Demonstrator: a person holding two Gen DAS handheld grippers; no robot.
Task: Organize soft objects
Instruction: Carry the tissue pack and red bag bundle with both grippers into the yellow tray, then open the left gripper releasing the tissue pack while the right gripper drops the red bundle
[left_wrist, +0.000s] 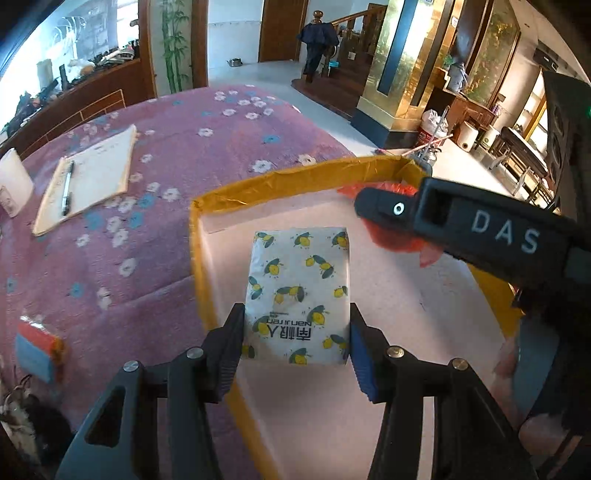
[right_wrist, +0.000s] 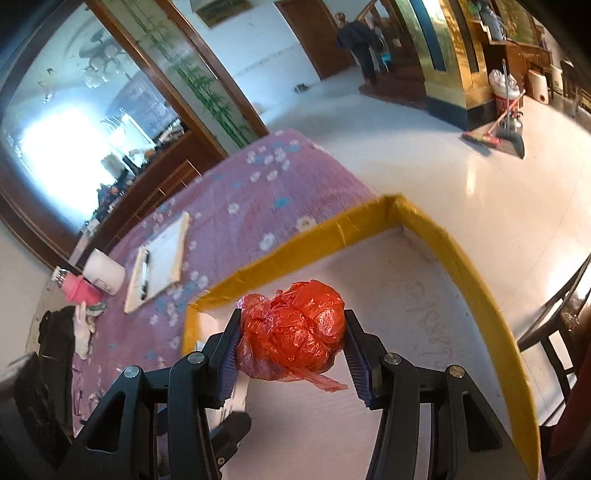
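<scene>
Left wrist view: tissue pack (left_wrist: 297, 295), white with lemon prints, is lying flat inside the tray (left_wrist: 207, 258), a shallow white box with yellow taped walls.
Left claw (left_wrist: 295, 350): its two fingers are flanking the near end of the tissue pack, one on each side; they seem to be touching the wrapper, but whether they are pressing it is hard to judge, so I cannot tell if this claw is gripping or merely parted around it.
Right claw in this view (left_wrist: 384, 214): it is reaching in from the right above the tray's far corner, with red plastic showing under it.
Counter (left_wrist: 155, 258): a purple flowered cloth is covering it; a notepad (left_wrist: 88, 181) with a pen (left_wrist: 67, 188) is lying left of the tray, well apart.
Right wrist view: red plastic bag (right_wrist: 293, 330), crumpled into a ball, is sitting between the fingers.
Right claw (right_wrist: 293, 345): it is squeezing the bag from both sides, holding it above the tray's white floor, near the left wall (right_wrist: 369, 218).
Beyond the tray: the notepad and pen are lying on the cloth.
</scene>
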